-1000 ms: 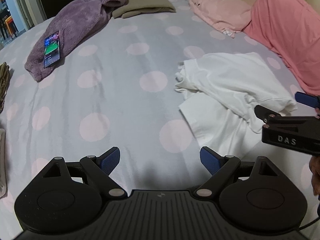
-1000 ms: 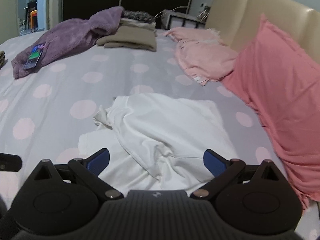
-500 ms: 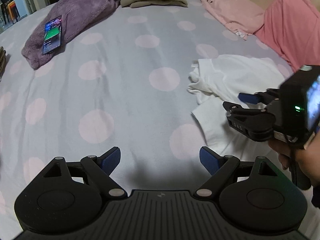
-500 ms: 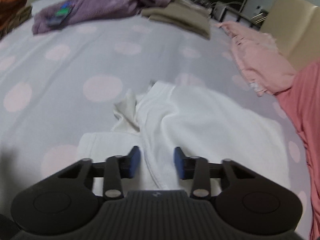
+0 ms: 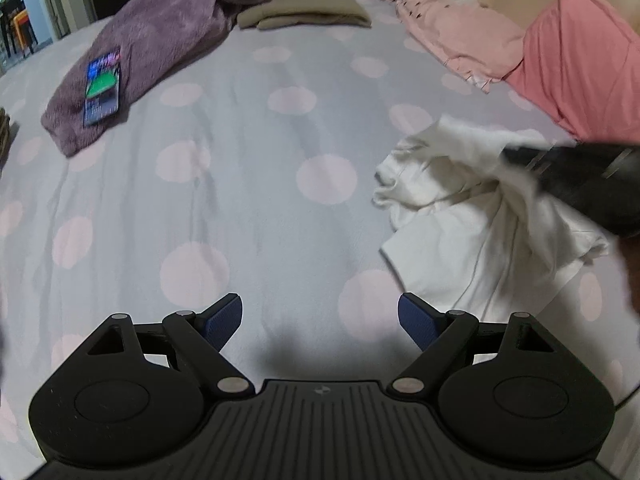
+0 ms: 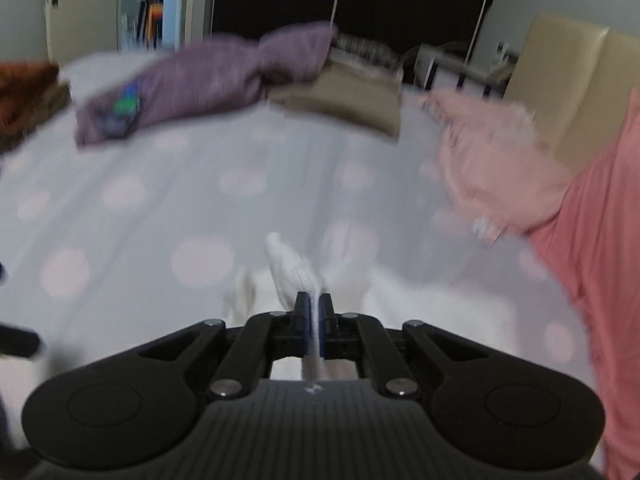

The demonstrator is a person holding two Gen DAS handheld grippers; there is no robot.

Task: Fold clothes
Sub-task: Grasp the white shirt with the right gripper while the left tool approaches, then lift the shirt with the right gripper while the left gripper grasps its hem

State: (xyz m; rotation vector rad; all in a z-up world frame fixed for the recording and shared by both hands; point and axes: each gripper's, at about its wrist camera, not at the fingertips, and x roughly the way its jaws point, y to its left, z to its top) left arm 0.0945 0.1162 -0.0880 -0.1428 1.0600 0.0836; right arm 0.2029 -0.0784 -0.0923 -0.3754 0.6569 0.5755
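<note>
One phone [image 5: 102, 89] on purple blanket [image 5: 160, 52], pink cloth [image 5: 460, 36] beyond

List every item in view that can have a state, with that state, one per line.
Right gripper: shut on the white garment.
Left gripper: open, empty.
White garment: crumpled, one fold pinched.
Phone: screen lit, lying on the purple blanket.
Purple blanket: bunched, unfolded.
Khaki garment: folded.

Dim, soft indoor light falls evenly; a faint shadow lies on the bedsheet [image 5: 248, 208] at lower centre of the left wrist view. The right wrist view is heavily motion-blurred throughout. Fisheye curvature bends edges, corners go dark
</note>
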